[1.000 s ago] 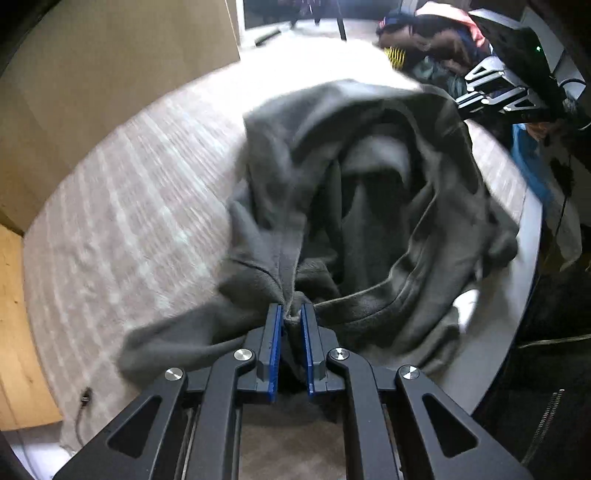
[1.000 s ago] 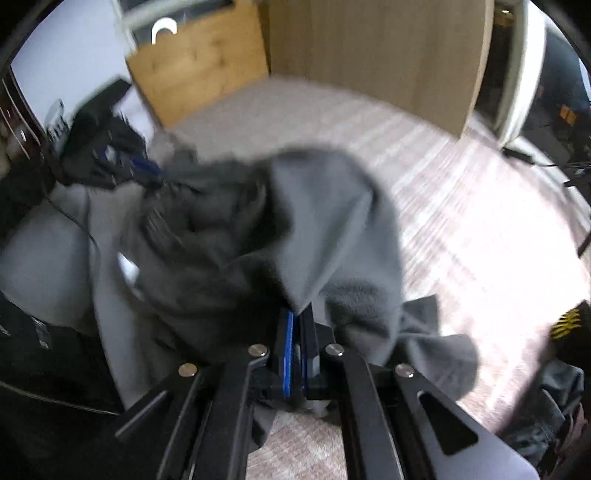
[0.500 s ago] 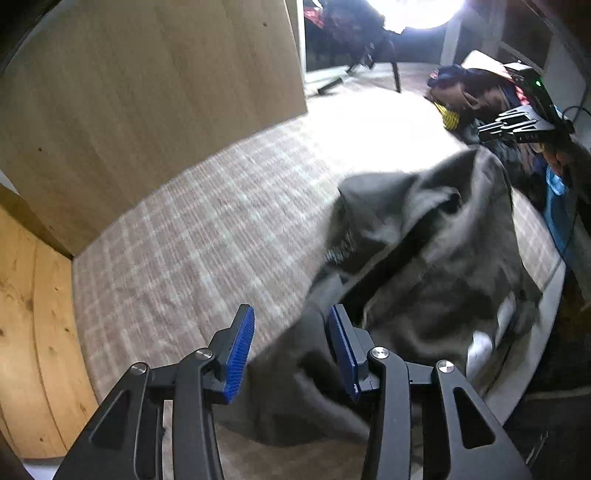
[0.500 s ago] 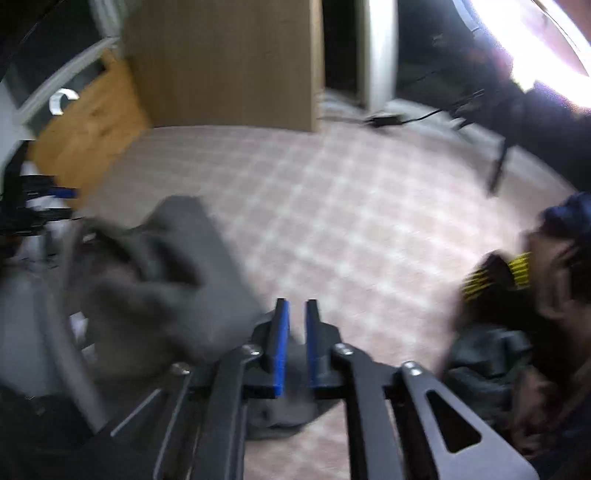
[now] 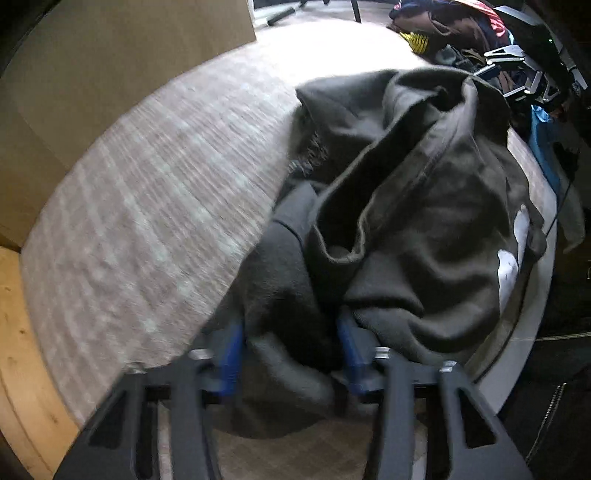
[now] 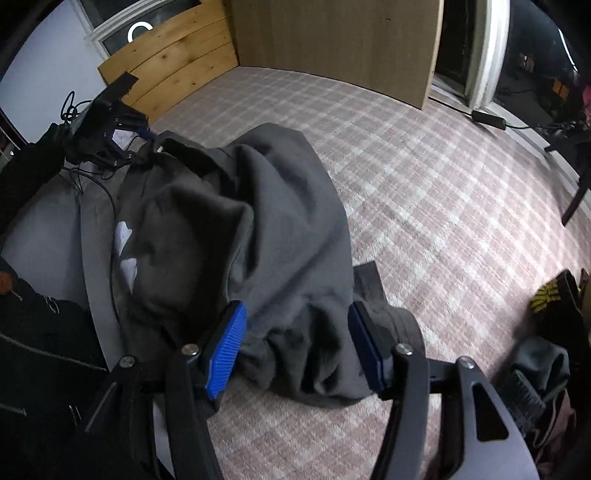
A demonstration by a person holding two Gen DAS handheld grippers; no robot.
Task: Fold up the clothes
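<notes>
Grey sweatshirt [image 5: 424, 221], crumpled in a loose mound, lies on the checked bed cover [image 5: 147, 221] right under both tools, near the edge of the bed where the person stands. Closest in, the left gripper [image 5: 290, 354] points steeply down with its blue pads apart, though badly blurred, and a dark fold of the fabric sits between them; I cannot see that they pinch it. The right gripper [image 6: 295, 339] has its jaws opening, with the bunched lower part of the sweatshirt lying between the pads and not clamped.

Just beyond the tools the garment is heaped on itself: a seamed edge stands up in a ridge, a white print shows on the side toward the bed's edge, and a dark band pokes out flat on the cover. By my reading no fold is made yet. The piece needs spreading flat and smoothing, then the sleeves and body folding in.

Further off, the bed cover is bare. At the far side a pile of other clothes [image 5: 443, 26] lies loose. No basket, box or drawer shows in either view, so nothing is held in a container
</notes>
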